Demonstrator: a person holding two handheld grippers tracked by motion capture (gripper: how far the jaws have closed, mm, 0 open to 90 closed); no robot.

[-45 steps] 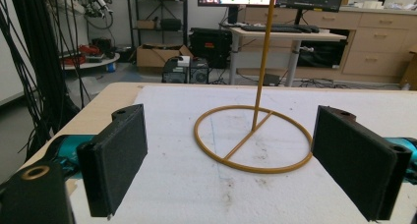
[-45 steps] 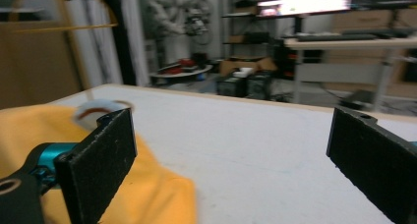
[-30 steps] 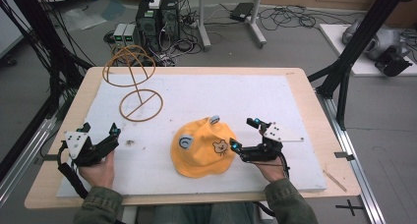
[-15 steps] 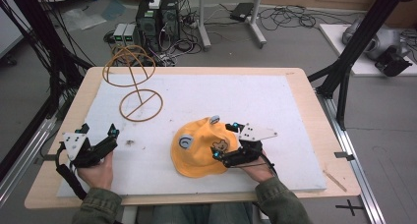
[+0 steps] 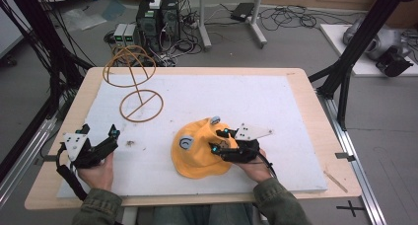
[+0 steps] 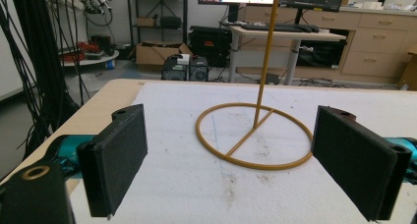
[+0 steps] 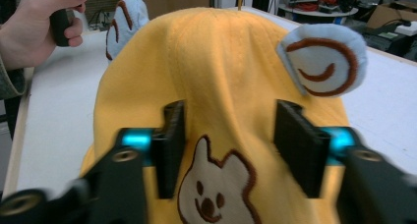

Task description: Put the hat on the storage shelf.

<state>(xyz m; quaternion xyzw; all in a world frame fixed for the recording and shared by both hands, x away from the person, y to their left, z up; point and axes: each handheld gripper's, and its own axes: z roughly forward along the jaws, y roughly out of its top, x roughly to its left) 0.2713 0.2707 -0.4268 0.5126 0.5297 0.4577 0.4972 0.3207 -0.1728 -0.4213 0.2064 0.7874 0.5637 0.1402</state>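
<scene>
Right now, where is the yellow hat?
In the high view the yellow hat lies on the white mat, near its front edge and right of centre, with the right gripper against its right side.

No legible words, brands or numbers anywhere. Between the right gripper (image 7: 226,150) jaws, on the yellow hat (image 7: 221,76), merely an embroidered bear face (image 7: 216,194); swirl marks on both ears.

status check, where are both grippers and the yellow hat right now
Right gripper on the yellow hat, jaws just closing over its front fabric. Left gripper open, off the hat, facing the wire stand. Nothing in the way.
</scene>
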